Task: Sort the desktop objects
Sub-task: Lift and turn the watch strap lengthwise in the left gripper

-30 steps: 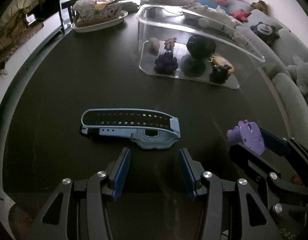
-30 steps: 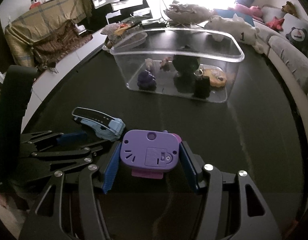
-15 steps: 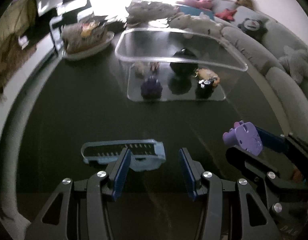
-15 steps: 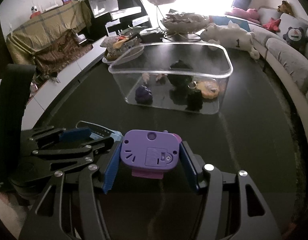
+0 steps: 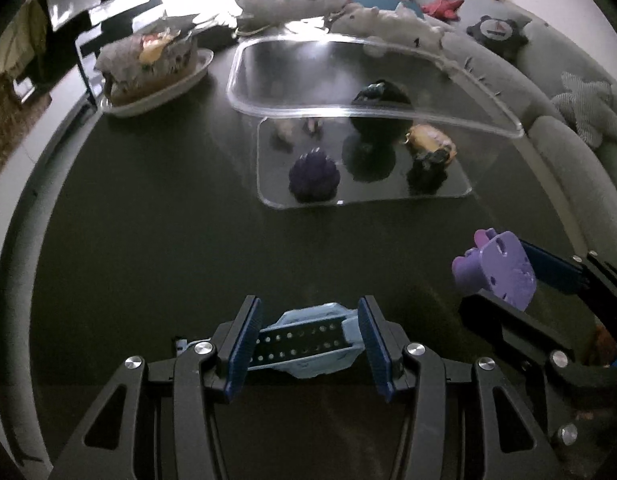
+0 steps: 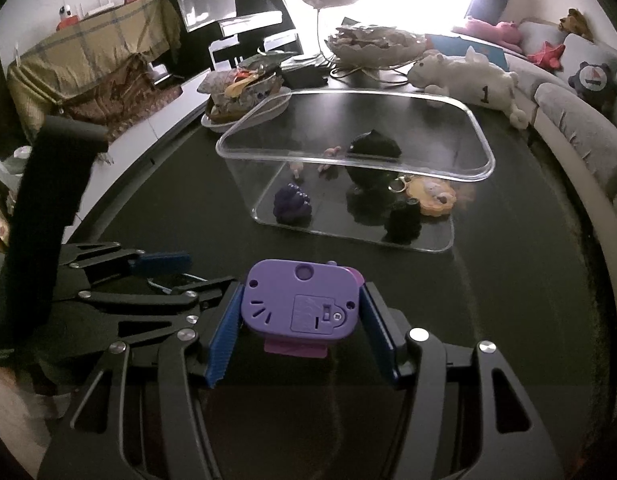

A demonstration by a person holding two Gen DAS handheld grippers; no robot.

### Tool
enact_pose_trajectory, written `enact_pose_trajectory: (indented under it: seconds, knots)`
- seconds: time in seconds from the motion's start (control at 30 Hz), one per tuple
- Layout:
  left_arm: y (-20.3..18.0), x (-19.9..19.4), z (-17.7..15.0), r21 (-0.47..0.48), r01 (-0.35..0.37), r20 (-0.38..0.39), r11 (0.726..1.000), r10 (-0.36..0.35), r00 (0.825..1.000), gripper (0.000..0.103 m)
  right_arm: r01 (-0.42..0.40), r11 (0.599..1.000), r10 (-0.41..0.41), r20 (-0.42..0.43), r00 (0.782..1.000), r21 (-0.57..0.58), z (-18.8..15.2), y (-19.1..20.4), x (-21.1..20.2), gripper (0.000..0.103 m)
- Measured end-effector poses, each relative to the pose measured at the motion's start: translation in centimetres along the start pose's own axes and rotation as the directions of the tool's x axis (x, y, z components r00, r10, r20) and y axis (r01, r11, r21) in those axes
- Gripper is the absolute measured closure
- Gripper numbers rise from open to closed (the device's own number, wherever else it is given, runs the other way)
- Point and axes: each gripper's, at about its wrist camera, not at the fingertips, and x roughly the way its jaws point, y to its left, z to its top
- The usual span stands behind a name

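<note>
While the right gripper (image 6: 301, 320) stays out of the bin, its blue pads are clamped on the two sides of a purple toy (image 6: 302, 304) held above the dark table (image 6: 508, 280), short of the clear plastic bin (image 6: 468, 168). To its left, the left gripper (image 5: 308, 338) has a light blue strap (image 5: 308, 340) with rows of holes between its pads, which look closed on it, though the contact is hard to judge. Inside the bin lie a purple spiky ball (image 5: 314, 174), a black ball (image 5: 378, 98) and an orange keychain (image 6: 434, 196).
</note>
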Motion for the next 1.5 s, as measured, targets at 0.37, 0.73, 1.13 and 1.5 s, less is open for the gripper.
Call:
enact_pose_trajectory:
  seconds: [0.37,0.73,1.13,1.5]
  knots:
    - [0.3,-1.2,-3.1,-0.113,0.045,-0.009,0.993,-0.046,0.999,0.057,-0.017,0.999,0.017,0.006,1.000,-0.030,-1.1,0.7,-1.2,0.047]
    - [-2.1,-1.3,-3.7,-0.013,-0.021,0.038,1.000,0.022,0.999,0.057,-0.003,1.000,0.003,-0.005,1.000,0.000,-2.4,-0.8,-1.7,0.047]
    - [-2.6,0.0,-3.4,0.047,-0.064,0.036,0.997,0.062,0.997,0.062,-0.003,1.000,0.004,-0.036,0.999,0.025,-3.1,-1.6,-0.2,0.047]
    - [-4.0,0.7,-4.2,0.132,-0.139,0.066,0.981,0.132,0.989,0.063,0.002,0.999,0.000,-0.055,0.999,0.036,-3.8,-1.9,0.3,0.047]
